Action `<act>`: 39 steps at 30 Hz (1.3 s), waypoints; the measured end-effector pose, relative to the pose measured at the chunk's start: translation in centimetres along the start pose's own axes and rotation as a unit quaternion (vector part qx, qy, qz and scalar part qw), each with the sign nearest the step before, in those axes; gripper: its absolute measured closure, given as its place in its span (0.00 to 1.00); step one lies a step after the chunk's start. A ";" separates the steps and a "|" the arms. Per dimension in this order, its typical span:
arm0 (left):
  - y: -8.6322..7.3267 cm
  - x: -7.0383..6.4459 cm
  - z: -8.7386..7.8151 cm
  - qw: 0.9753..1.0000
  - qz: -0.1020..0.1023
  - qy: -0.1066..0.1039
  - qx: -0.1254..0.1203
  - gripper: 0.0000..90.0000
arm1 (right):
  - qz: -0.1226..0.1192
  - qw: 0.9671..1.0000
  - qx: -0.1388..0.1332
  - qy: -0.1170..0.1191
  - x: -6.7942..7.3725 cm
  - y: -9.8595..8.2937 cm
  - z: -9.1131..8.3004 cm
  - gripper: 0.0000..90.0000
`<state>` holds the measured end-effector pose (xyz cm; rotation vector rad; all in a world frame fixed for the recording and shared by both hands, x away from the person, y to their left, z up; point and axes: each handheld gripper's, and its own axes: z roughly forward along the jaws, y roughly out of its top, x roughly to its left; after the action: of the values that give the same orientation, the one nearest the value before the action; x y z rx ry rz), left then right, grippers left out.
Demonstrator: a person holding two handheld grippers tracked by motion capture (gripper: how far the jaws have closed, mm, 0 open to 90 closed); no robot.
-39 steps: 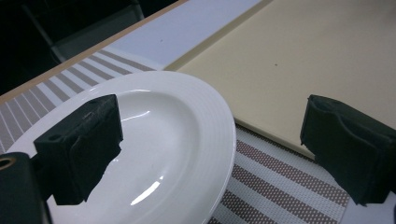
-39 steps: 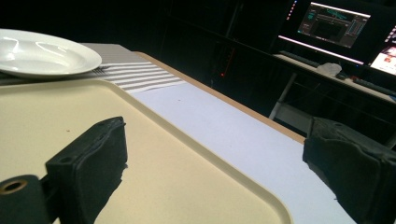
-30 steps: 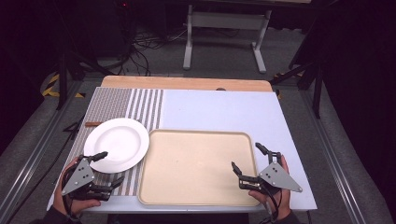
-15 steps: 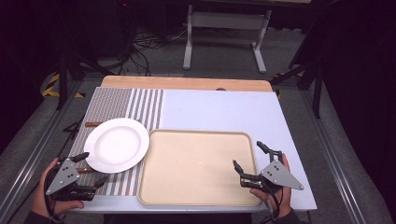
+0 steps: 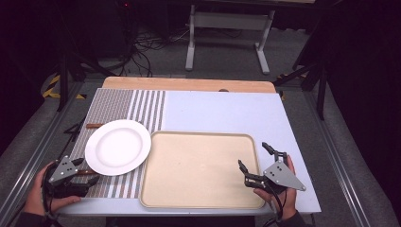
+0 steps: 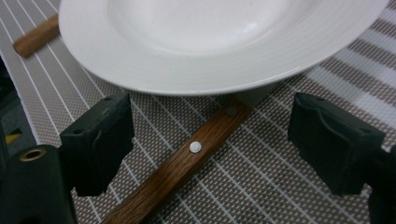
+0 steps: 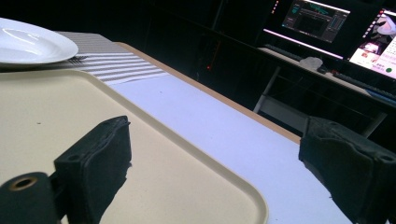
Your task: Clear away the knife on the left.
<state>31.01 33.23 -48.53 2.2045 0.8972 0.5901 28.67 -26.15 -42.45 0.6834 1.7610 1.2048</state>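
My left gripper [image 5: 71, 176] has drawn back toward the near tabletop corner, its fingers [image 6: 100, 140] spread wide and now straddling the wooden knife handle [image 6: 187, 156], which pokes out from under the white plate [image 5: 118, 146] on the striped mat [image 5: 142, 104]. I judge a grasp is next. My right gripper [image 5: 257, 165] waits open over the tray [image 5: 198, 165].

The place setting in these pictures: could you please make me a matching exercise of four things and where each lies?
1. white plate
2. wooden handle
3. beige tray
4. right gripper

a. over the tray's right edge
b. on the striped mat
c. partly under the plate
d. beside the mat, on the pale blue sheet

Pairs: 1-b, 2-c, 3-d, 4-a
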 end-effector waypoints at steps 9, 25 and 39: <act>-0.2 0.5 -0.1 0.998 -0.007 -0.056 0.013 0.36 | 0.011 1.000 -0.001 0.008 -0.3 -0.3 0.0 0.13; 0.5 -0.4 0.2 0.995 0.029 -0.091 0.010 0.75 | 0.041 0.999 0.004 0.026 -0.7 -0.7 0.3 0.14; 0.0 -0.5 0.1 0.992 0.042 -0.115 -0.008 0.86 | 0.061 0.997 0.012 0.054 -0.7 -0.9 0.6 0.14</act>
<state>30.70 32.82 -48.68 2.2484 0.6803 0.3693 29.52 -26.80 -43.14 0.7624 1.8478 1.3255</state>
